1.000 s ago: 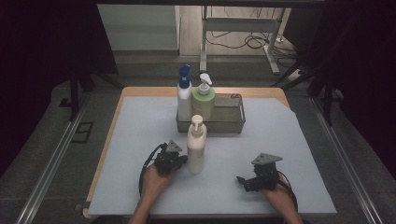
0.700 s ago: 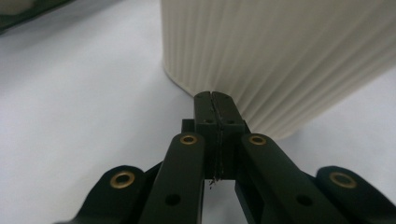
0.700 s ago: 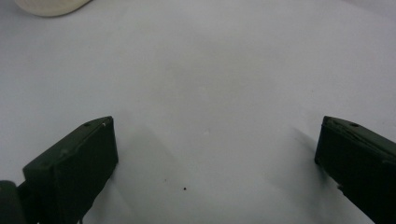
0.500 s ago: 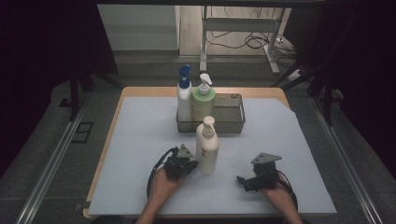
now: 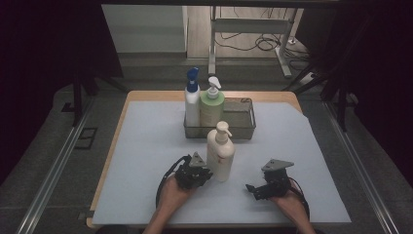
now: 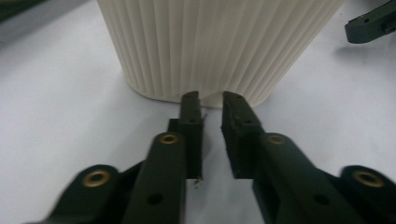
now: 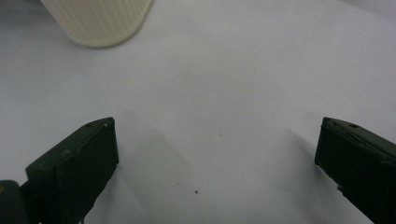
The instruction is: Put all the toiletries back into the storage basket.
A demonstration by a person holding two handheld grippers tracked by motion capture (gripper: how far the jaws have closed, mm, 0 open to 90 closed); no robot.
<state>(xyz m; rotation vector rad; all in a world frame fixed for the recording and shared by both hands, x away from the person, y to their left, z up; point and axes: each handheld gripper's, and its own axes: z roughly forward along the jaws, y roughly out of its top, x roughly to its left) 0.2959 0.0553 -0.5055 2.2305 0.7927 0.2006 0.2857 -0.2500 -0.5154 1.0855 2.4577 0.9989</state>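
High view overlooks the table [image 5: 146, 146]; both close tongs-mounted views share the cream bottle [image 6: 219, 46].

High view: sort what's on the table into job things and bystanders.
In the job:
cream bottle, standing on the mat
left gripper, beside it, jaws just opening, nothing between them
basket, judged its likely target

Just there:
blue-cap bottle and green bottle, already in the basket
right gripper, open, apart
mat
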